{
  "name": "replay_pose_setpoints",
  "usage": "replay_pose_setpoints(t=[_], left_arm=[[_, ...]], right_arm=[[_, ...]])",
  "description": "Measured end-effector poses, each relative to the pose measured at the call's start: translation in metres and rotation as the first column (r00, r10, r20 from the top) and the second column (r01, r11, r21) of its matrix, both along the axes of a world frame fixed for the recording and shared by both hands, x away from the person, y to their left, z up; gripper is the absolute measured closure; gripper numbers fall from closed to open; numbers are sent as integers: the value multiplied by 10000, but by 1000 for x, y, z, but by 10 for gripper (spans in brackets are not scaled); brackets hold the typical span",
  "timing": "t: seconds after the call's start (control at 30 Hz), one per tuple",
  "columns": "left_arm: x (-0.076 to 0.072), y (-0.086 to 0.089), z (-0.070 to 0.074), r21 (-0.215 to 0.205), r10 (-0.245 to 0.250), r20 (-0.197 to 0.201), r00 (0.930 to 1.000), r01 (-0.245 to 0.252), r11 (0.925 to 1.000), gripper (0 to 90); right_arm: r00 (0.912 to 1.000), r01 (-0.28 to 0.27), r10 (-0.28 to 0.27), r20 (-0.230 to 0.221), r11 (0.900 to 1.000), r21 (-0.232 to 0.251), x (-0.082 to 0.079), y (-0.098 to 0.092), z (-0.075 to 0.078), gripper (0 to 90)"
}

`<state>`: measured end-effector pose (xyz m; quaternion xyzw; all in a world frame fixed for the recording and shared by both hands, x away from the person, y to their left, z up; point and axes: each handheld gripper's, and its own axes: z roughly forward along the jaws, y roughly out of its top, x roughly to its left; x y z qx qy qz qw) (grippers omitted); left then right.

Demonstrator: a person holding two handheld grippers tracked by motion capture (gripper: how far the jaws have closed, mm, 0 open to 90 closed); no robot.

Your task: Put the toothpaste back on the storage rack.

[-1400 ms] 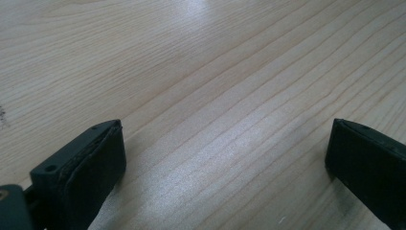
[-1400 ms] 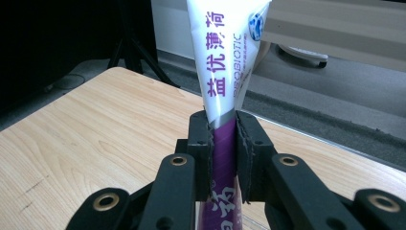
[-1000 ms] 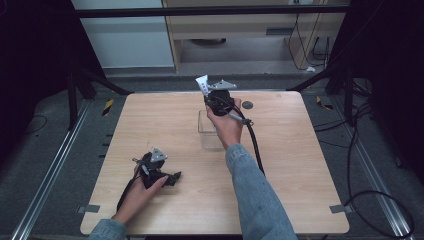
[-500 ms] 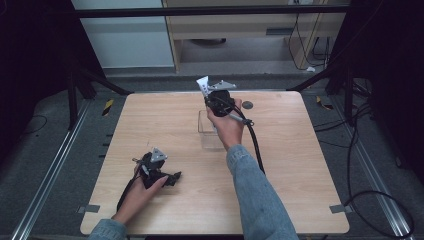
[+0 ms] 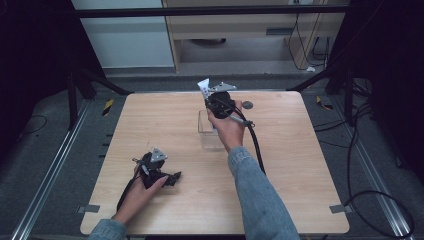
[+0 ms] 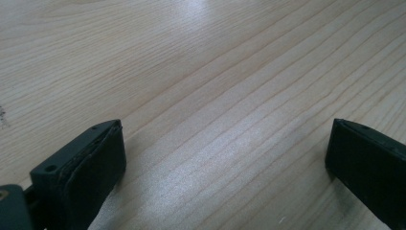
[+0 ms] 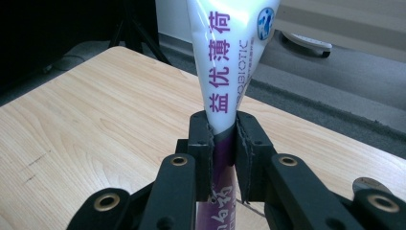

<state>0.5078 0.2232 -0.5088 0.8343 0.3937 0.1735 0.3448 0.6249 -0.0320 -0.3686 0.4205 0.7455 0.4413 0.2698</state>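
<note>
High view: the right gripper (image 5: 206, 92) is holding a white tube (image 5: 203, 86) above the clear container (image 5: 209, 131).

Left gripper view: the left gripper (image 6: 225, 158) is resting spread apart on the table (image 6: 201, 72).

Right gripper view: jaws are clamping the tube; next, lowering into the container likely follows.

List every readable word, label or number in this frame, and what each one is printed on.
"益优薄荷", purple, running along the white tube held in the right gripper.
"PROBIOTIC", small grey print beside it on the same tube.
A round blue logo near the tube's wide end: too small to read.
Purple print lower on the tube, between the jaws: unreadable.
</note>
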Motion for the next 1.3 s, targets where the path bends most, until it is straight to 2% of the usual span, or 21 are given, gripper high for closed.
replay_pose_setpoints(t=[0.5,1.3], left_arm=[[0,0,0,0,-3,4,10000,3,10000,0],[0,0,0,-13,0,2,10000,0,10000,0]], right_arm=[[9998,132,-134,-170,9999,-102,-2,-7,-5,784],[9990,-141,111,-441,9975,-687,-7,3,-15,791]])
